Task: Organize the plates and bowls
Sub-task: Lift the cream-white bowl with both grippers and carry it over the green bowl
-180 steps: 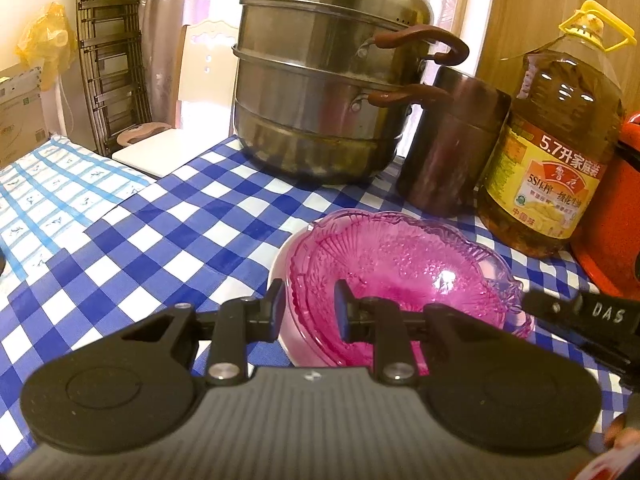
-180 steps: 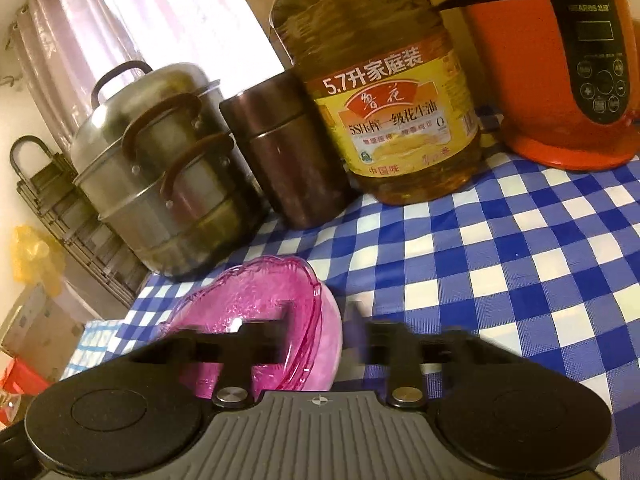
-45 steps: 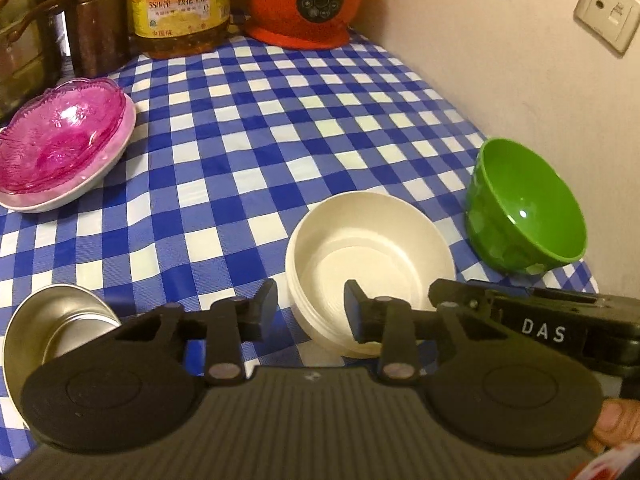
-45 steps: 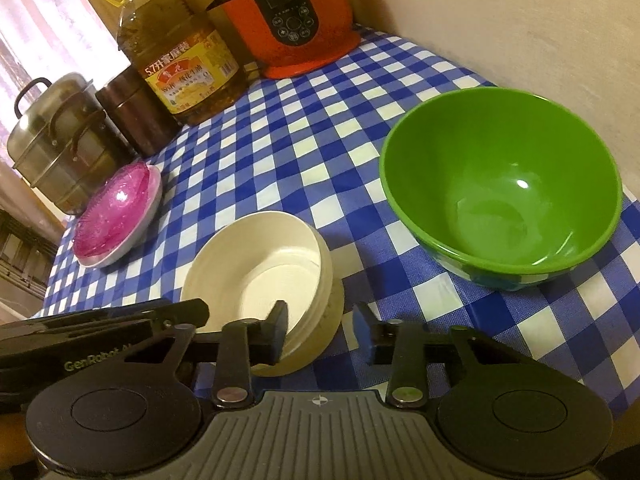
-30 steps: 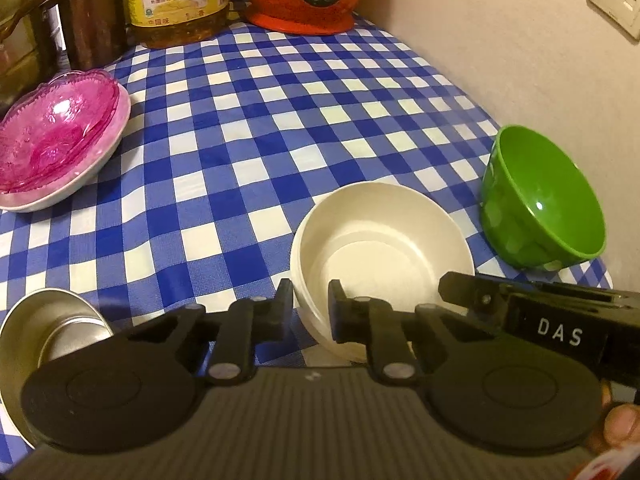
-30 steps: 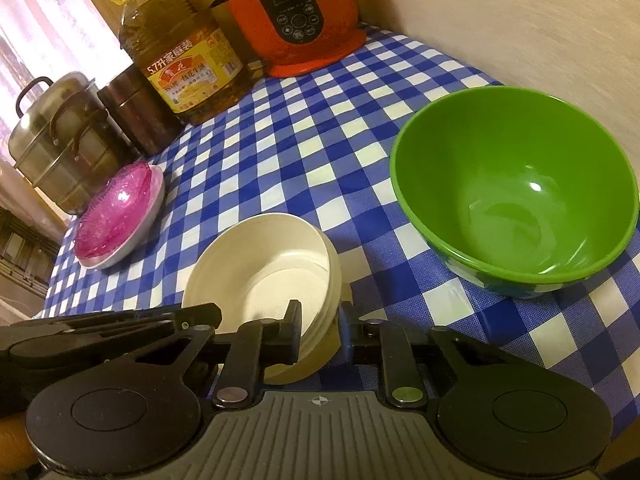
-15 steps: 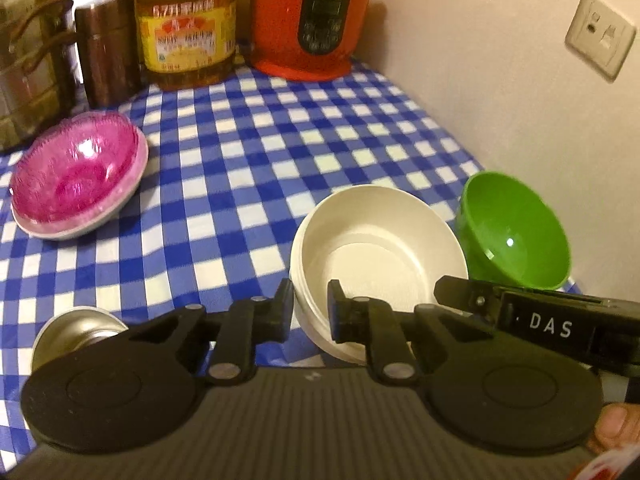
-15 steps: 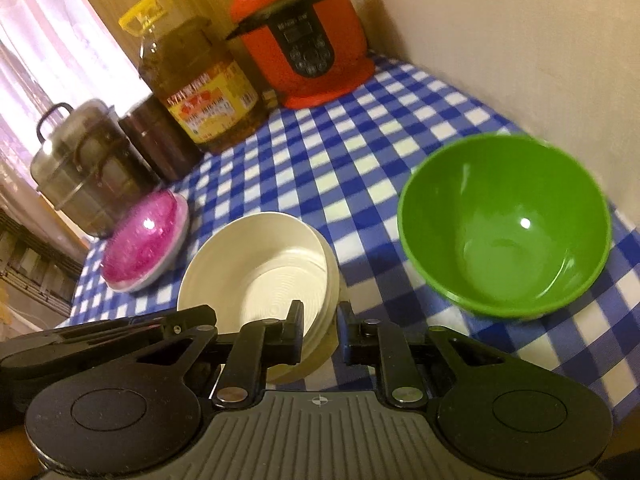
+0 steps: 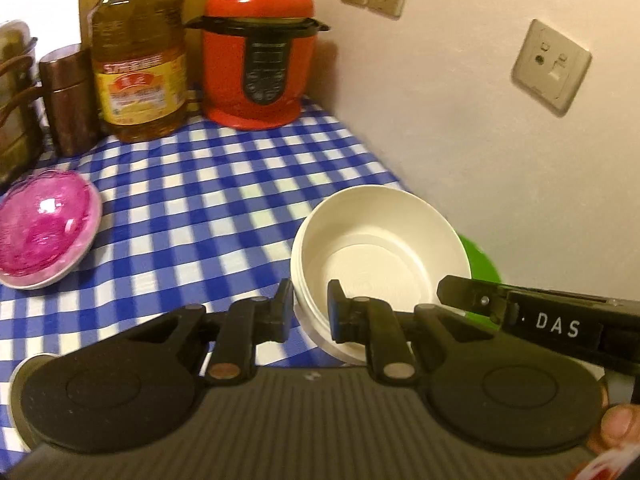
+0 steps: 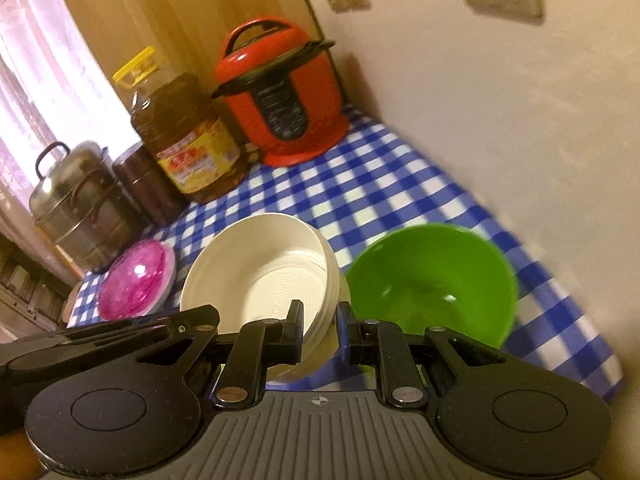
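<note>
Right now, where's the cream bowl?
The cream bowl is pinched at its rim by both grippers, left gripper and right gripper, just left of the green bowl in the right wrist view.

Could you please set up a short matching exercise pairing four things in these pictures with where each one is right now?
Things:
1. cream bowl
2. green bowl
3. pink glass dish
4. red pressure cooker

Places:
A. nested in a white plate, in front of the brown canister
B. back corner of the table, by the wall
C. gripped at its rim by both grippers
D. on the checked cloth, near the wall

Pairs: 1-C, 2-D, 3-A, 4-B
</note>
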### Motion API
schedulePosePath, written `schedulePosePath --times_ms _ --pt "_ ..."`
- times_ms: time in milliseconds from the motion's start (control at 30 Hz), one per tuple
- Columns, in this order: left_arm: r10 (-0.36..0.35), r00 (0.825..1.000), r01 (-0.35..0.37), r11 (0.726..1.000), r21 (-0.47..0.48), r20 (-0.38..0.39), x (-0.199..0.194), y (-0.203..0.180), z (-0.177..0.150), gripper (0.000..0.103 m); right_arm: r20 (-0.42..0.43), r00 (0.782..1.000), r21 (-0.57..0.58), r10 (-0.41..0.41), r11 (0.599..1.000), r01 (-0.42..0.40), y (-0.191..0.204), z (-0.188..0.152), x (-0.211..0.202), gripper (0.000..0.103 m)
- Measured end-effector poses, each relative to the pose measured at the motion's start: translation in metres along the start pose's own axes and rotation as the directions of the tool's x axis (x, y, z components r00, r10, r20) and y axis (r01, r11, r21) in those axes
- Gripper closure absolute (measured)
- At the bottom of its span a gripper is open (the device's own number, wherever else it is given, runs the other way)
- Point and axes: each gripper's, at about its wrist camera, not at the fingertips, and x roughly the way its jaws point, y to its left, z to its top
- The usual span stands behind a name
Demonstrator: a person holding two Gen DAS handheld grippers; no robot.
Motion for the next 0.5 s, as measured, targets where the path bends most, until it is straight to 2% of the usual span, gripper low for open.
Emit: schedulePosePath --times_ms 233,500 --pt "-0.056 0.998 0.056 0.998 0.005 -0.021 0.024 -0.035 0.004 0.087 0.010 0.998 0.018 -0.055 0.998 0.055 -0.037 0.011 -0.008 0.086" --pt "-0.081 0.994 0.082 0.997 0.006 -0.068 0.056 -0.060 -0.001 0.087 -0.012 0.995 0.027 -0.102 0.994 0.102 -0.069 0.012 0.000 0.086"
